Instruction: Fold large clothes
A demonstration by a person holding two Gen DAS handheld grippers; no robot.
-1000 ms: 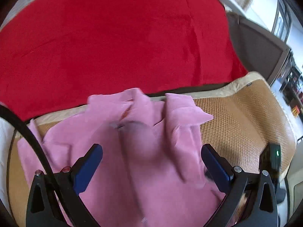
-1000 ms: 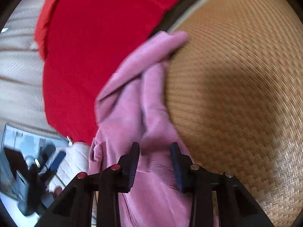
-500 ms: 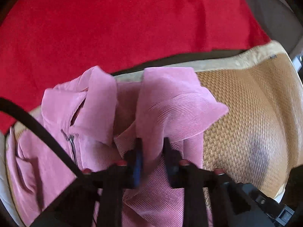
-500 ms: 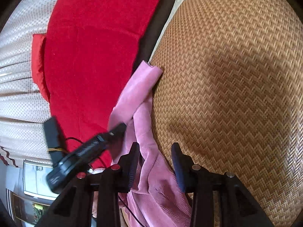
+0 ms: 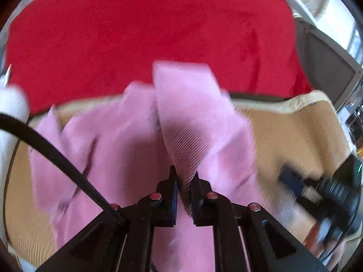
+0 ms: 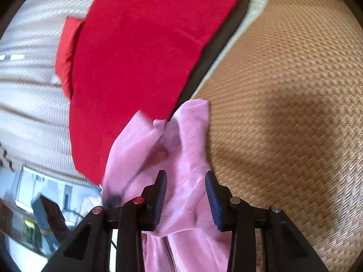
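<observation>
Pink corduroy garment (image 5: 127, 140) pinched in left gripper (image 5: 184, 176) jaws, between right gripper (image 6: 186, 179) parted jaws.

Your left hand-held gripper (image 5: 184, 178) has its two black fingers (image 5: 169, 189) drawn almost together, with only a thin fold of the pink garment (image 5: 127, 140) pinched between the tips. Your right hand-held gripper (image 6: 186, 182) points forward with its blue-padded fingers (image 6: 211, 195) set visibly apart; pink cloth lies in the gap, but whether the pads press on it is unclear. In the left wrist view the right gripper shows as a blur at the right edge.
</observation>
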